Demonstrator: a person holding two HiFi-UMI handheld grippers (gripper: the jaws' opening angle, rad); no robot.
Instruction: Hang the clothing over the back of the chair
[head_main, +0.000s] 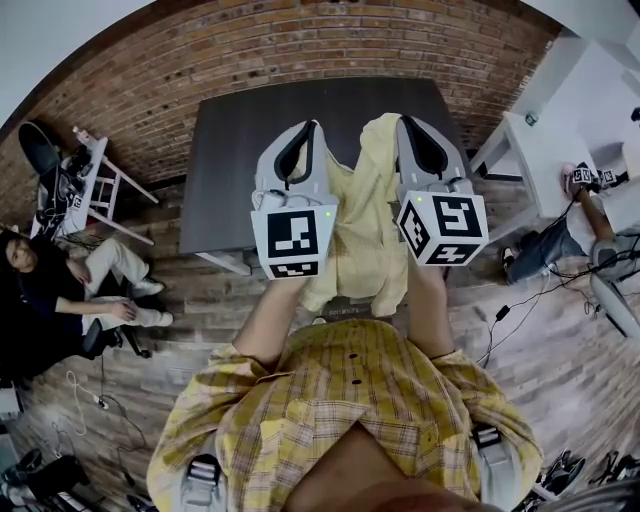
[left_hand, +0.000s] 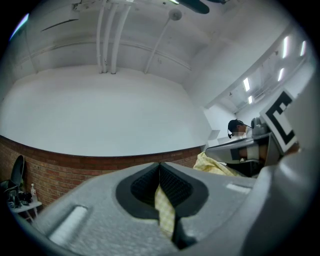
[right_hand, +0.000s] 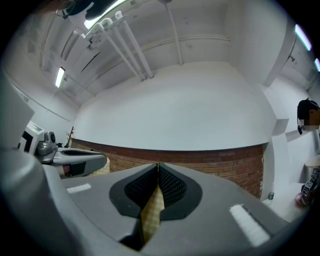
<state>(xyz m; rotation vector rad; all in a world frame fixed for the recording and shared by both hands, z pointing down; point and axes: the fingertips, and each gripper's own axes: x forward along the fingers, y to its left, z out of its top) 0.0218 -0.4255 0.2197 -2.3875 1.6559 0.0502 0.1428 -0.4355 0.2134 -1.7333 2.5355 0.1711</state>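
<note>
A pale yellow plaid garment (head_main: 365, 230) hangs between my two grippers, held up in front of the person's chest. My left gripper (head_main: 312, 127) is shut on one edge of it; a strip of yellow plaid cloth (left_hand: 164, 210) shows pinched in the jaws of this gripper (left_hand: 160, 166). My right gripper (head_main: 403, 122) is shut on the other edge, and cloth (right_hand: 152, 210) sits between its closed jaws (right_hand: 158, 166). Both grippers point upward, side by side. A grey edge (head_main: 345, 310) shows under the garment's hem; I cannot tell whether it is the chair.
A dark table (head_main: 250, 150) stands just ahead, against a brick wall (head_main: 300, 40). A person (head_main: 60, 290) sits at the left beside a white stool (head_main: 95, 190) holding small items. A white desk (head_main: 540, 140), another person's legs (head_main: 545, 245) and floor cables (head_main: 500, 320) lie to the right.
</note>
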